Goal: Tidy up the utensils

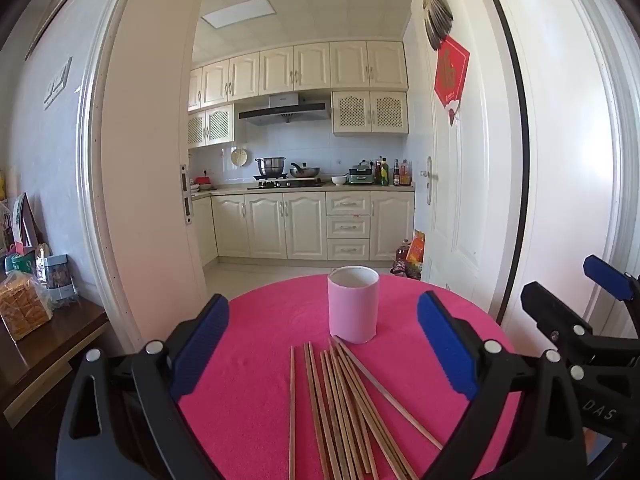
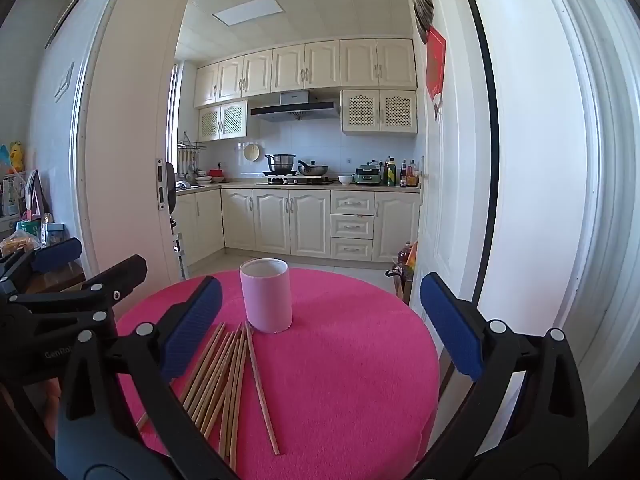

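A round table under a pink cloth stood before an open kitchen doorway. From left to right, the left gripper hung with jaws wide apart and empty above loose chopsticks, whose far ends reached an upright pink cup. The right gripper was likewise spread and empty.

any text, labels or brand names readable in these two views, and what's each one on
"DAS": white letters on the black body of the right gripper, seen in the left wrist view.
"GenDo", cut off behind a finger: on the black body of the left gripper, seen in the right wrist view.
Red door hanging: gold character, too blurred to read.
Sauce bottles on the kitchen counter: labels too small.
Snack packages on the side table: print unreadable.
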The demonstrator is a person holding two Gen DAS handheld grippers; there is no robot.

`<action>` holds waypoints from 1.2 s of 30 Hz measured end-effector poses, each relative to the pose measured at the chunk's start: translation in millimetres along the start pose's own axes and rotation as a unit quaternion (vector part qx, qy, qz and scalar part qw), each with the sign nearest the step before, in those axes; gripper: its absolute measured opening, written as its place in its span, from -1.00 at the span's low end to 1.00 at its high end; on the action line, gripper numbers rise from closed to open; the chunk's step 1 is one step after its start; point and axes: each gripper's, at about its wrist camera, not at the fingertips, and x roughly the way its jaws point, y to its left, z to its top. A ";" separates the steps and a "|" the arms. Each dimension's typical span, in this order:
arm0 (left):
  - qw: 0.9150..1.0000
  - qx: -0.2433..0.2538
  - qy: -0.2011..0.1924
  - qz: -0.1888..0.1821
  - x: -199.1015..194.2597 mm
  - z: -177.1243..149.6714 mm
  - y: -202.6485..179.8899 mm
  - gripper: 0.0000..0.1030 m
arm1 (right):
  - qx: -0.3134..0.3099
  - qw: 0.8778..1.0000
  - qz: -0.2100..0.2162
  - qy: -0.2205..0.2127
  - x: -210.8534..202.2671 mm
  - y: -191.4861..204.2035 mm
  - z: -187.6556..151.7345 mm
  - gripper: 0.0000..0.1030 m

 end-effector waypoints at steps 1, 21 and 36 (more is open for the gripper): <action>1.000 -0.001 0.001 -0.001 0.4 -0.5 0.1 0.81 | 0.000 1.000 0.000 0.000 0.3 1.6 -3.7 0.88; 1.000 0.001 0.002 0.001 4.3 -3.0 1.1 0.81 | 0.004 1.000 -0.001 0.004 -0.7 0.9 2.5 0.88; 1.000 0.003 0.000 0.002 2.9 -0.6 0.8 0.81 | 0.005 1.000 -0.002 0.004 -1.3 1.6 4.3 0.88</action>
